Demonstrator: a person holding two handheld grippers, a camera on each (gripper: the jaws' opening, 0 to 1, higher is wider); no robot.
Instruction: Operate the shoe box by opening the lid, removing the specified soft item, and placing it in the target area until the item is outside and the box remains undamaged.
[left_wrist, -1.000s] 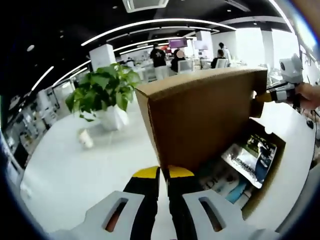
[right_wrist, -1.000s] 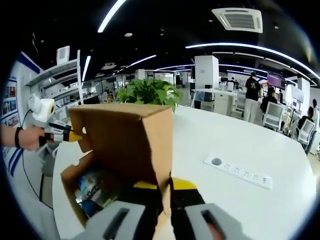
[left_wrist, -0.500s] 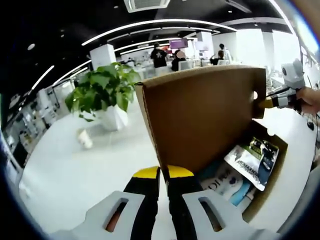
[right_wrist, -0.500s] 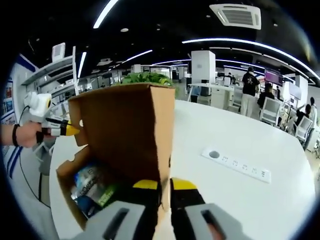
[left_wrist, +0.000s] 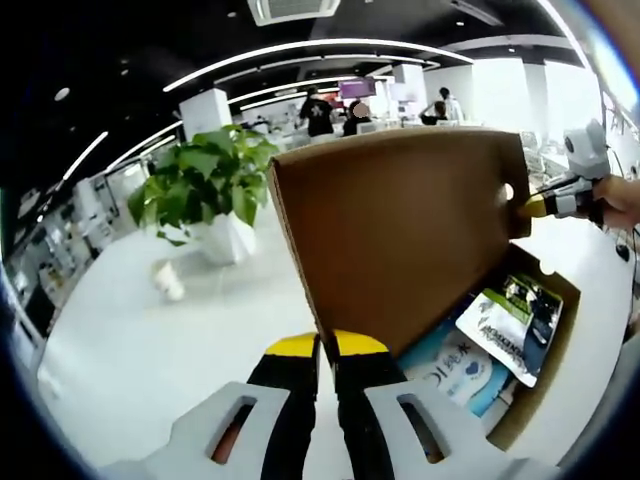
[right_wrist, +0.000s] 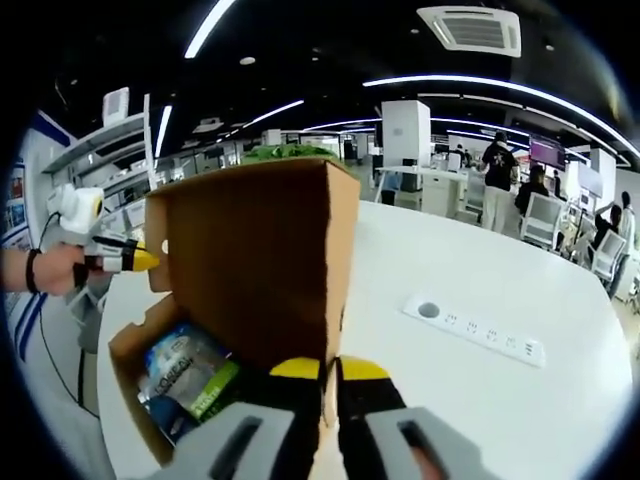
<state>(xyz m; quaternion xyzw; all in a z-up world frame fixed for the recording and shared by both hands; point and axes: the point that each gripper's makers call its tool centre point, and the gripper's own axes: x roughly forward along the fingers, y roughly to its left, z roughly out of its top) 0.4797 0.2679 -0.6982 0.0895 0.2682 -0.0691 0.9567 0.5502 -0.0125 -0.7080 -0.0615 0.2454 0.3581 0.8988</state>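
The cardboard lid (left_wrist: 400, 225) is pinched at opposite corners by the left hand-held gripper (left_wrist: 318, 348) and right hand-held gripper (right_wrist: 320, 368). Soft plastic packets (left_wrist: 505, 325) lie inside the shoe box (right_wrist: 130, 385) on the counter (right_wrist: 480, 390); judged light and slippery, they are best gripped at an edge seam.

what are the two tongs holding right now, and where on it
Both hold the lid of the cardboard box: left tongs and right tongs are each shut on one of its opposite end corners.

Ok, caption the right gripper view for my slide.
Both grippers hold the cardboard lid raised, packets visible inside the box.
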